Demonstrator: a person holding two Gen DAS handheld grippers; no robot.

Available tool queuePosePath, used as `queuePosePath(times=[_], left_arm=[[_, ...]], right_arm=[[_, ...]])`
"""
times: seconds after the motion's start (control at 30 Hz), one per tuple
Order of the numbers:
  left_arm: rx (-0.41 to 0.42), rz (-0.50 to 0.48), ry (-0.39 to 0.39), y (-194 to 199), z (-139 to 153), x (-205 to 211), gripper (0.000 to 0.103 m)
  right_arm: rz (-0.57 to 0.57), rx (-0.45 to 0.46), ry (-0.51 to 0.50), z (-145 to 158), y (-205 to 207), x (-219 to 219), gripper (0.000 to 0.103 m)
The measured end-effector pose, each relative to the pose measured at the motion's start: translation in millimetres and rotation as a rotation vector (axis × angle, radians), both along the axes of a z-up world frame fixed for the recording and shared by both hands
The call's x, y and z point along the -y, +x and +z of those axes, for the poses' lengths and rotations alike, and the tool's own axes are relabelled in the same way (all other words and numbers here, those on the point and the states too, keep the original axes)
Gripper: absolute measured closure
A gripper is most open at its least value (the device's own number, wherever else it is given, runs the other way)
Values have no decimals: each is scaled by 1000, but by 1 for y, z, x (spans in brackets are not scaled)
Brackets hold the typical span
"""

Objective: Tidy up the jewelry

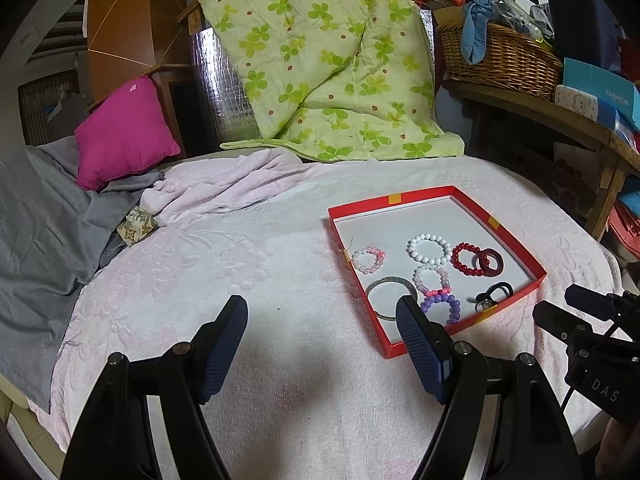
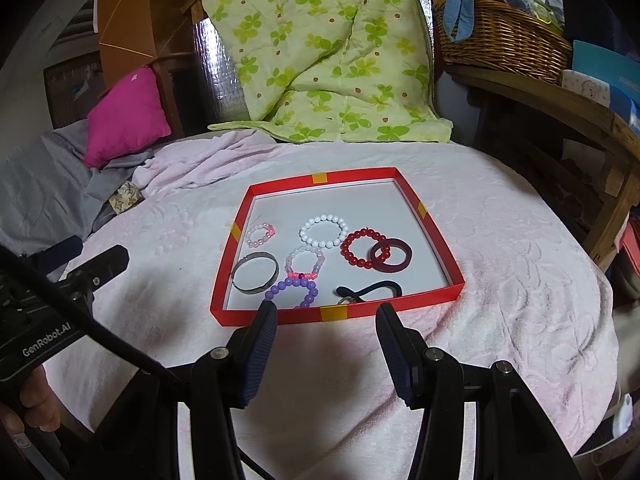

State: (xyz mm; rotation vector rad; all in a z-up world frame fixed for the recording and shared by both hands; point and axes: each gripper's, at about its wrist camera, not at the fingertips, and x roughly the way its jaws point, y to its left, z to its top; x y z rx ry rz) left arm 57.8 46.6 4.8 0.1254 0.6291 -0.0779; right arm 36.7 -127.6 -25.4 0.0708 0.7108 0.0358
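A shallow red tray (image 2: 338, 313) (image 1: 516, 236) lies on the pink towel. It holds several bracelets: white beads (image 2: 322, 231) (image 1: 428, 249), red beads (image 2: 362, 247) (image 1: 466, 259), a dark red ring (image 2: 390, 255), a pale pink one (image 2: 261, 234), a pink-clear one (image 2: 305, 263), a purple one (image 2: 294, 291) (image 1: 442, 307), a metal bangle (image 2: 256, 273) (image 1: 390, 296) and a black hair tie (image 2: 370, 291). My right gripper (image 2: 326, 316) is open and empty just in front of the tray's near wall. My left gripper (image 1: 322, 312) is open and empty, left of the tray.
A pink towel (image 2: 500, 280) covers the rounded table. A green clover quilt (image 2: 320, 48), magenta cushion (image 2: 128, 116) and grey cloth (image 1: 36, 232) lie behind and left. A wicker basket (image 2: 504, 40) sits on a wooden shelf at right.
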Motion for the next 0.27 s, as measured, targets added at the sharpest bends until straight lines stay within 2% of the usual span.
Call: queuePosePath(times=[0.17,0.27], left_arm=[[11,-17,-17,-1,0,-1,26],[12,-16,0,1,-5,0,26]], right_arm=[[0,1,2,0,0,0,48],[-20,6,24,-2,0,9,48]])
